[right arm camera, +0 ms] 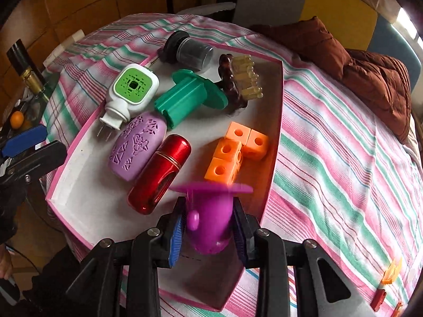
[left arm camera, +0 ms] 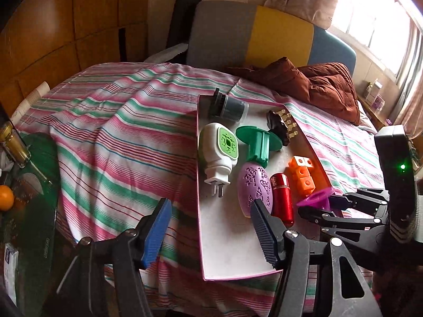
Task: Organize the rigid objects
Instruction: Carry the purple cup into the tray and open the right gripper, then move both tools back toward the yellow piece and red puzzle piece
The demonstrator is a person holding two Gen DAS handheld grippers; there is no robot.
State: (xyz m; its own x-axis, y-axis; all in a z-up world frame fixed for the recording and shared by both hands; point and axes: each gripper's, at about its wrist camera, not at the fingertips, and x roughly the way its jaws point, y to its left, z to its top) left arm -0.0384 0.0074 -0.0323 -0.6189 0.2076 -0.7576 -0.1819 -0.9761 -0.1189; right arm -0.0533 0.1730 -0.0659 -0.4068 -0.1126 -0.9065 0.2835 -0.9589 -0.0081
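Note:
My right gripper (right arm camera: pixel 208 211) is shut on a magenta flanged plastic piece (right arm camera: pixel 211 211), held over the near right corner of a pink-edged white tray (right arm camera: pixel 87 211) on the striped bedspread. In the tray lie a white and green plug-in device (right arm camera: pixel 132 89), a green flanged piece (right arm camera: pixel 185 97), a purple egg-shaped case (right arm camera: pixel 137 148), a red cylinder (right arm camera: pixel 161 171), orange linked cubes (right arm camera: pixel 235 153), a brown brush (right arm camera: pixel 238 79) and a dark jar (right arm camera: pixel 190 50). My left gripper (left arm camera: pixel 208 235) stands open and empty astride the tray's (left arm camera: pixel 224 251) near left edge. The right gripper (left arm camera: pixel 330 206) with the magenta piece (left arm camera: pixel 314 198) shows at the right.
A brown quilted jacket (left arm camera: pixel 325 87) lies on the bed behind the tray. A glass table (left arm camera: pixel 39 185) with a bottle and an orange (left arm camera: pixel 5 198) stands at the left. Small orange and red pieces (right arm camera: pixel 388 277) lie on the bedspread at the right.

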